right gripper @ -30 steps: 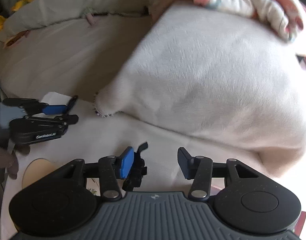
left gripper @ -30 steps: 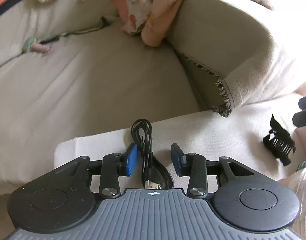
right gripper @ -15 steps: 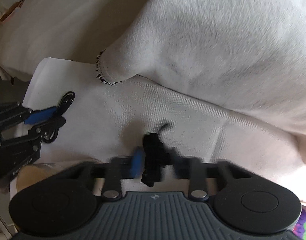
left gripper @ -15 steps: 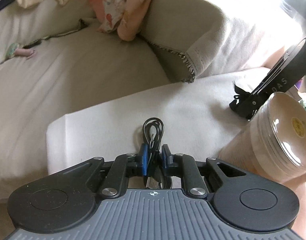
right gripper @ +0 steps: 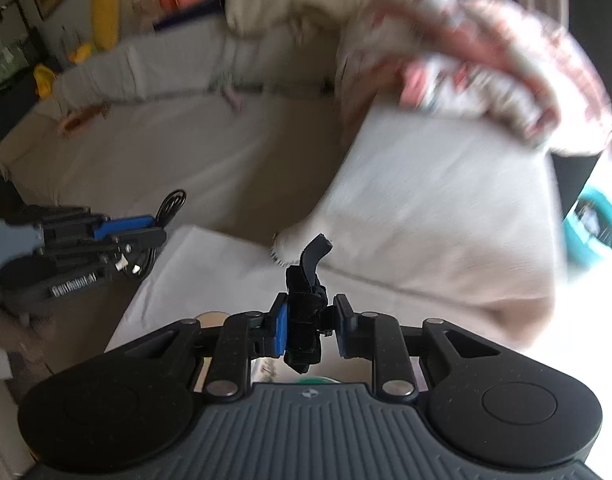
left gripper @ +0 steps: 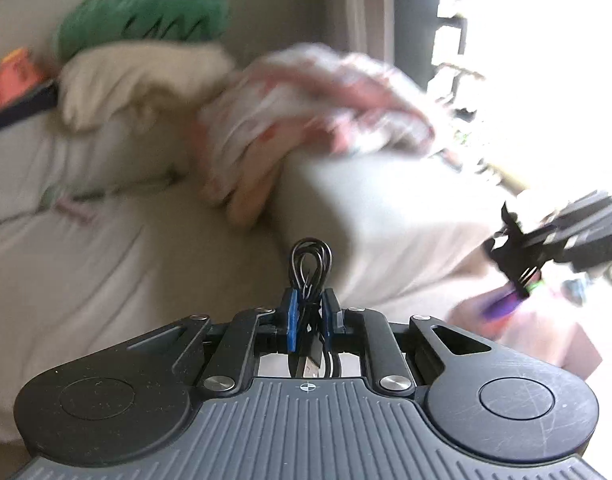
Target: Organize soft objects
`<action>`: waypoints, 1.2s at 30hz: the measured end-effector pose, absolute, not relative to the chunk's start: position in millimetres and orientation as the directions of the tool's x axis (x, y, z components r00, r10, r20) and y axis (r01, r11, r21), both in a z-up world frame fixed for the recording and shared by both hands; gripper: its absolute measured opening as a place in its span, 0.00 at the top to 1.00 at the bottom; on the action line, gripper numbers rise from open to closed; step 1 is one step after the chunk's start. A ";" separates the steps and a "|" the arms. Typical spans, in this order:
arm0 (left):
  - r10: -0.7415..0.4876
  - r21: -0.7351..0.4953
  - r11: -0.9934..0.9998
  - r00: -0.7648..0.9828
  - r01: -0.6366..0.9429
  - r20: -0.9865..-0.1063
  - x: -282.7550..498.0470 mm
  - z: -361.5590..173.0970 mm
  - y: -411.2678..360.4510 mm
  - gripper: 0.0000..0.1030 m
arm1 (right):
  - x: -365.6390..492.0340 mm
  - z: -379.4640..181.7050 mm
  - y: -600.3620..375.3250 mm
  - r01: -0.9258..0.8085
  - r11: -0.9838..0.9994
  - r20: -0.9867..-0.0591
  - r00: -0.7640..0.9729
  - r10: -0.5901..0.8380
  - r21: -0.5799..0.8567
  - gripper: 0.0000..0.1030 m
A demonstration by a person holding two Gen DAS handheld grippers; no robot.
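Above the pale sofa (left gripper: 106, 264), left claw (left gripper: 309, 316) pinching a coiled black cable (left gripper: 309, 260), right claw (right gripper: 309, 320) pinching a black hair clip (right gripper: 306, 312)

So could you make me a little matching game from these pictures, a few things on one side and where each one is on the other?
Things:
1. coiled black cable
2. black hair clip
3. flowered pink cloth
4. green cushion

Places:
A. draped over the top of the pale cushion
B. at the back, above the cream pillow
C. pinched in the left gripper
D. pinched in the right gripper

Pairs: 1-C, 2-D, 3-A, 4-B
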State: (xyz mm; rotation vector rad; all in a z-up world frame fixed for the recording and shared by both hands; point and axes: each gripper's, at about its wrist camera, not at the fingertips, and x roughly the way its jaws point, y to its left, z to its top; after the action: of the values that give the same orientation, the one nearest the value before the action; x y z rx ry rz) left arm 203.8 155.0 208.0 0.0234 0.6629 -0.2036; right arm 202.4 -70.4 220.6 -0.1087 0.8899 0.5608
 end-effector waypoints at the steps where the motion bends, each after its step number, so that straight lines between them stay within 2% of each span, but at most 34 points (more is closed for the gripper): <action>1: -0.207 -0.050 0.974 0.772 0.223 -0.601 201.7 217.4 142.1 0.85 | 193.0 226.7 -80.0 -0.504 0.854 -0.745 0.517 0.420 0.132 0.78; 6: -0.359 -0.109 0.923 0.728 0.368 -0.583 203.7 236.1 65.5 0.85 | 157.6 233.7 -135.9 -0.473 0.873 -0.705 0.579 0.409 0.118 0.78; 10: -0.428 -0.159 0.890 0.663 0.427 -0.614 216.4 219.4 10.0 0.85 | 144.0 218.9 -172.7 -0.438 0.890 -0.712 0.584 0.390 0.127 0.78; 14: -0.461 -0.211 0.871 0.590 0.443 -0.663 229.9 182.3 -30.9 0.85 | 134.0 181.5 -201.9 -0.394 0.912 -0.728 0.593 0.345 0.111 0.78; 22: -0.440 -0.237 0.873 0.479 0.427 -0.760 245.7 106.6 -67.8 0.85 | 158.8 95.1 -231.9 -0.304 0.934 -0.801 0.502 0.326 0.189 0.78; 26: -0.365 -0.162 0.889 0.450 0.428 -0.815 255.0 82.4 -82.0 0.86 | 165.9 74.5 -239.1 -0.296 0.925 -0.809 0.466 0.358 0.239 0.78; 36: -0.260 -0.005 0.891 0.502 0.454 -0.825 235.9 85.5 -93.0 0.81 | 154.5 56.8 -225.6 -0.370 0.912 -0.824 0.452 0.341 0.175 0.78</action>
State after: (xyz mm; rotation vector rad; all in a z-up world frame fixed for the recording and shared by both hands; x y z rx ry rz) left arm 235.9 -93.0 85.5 0.2240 0.9527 -0.4355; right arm 154.5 -225.6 56.8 -0.0316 1.0110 0.4394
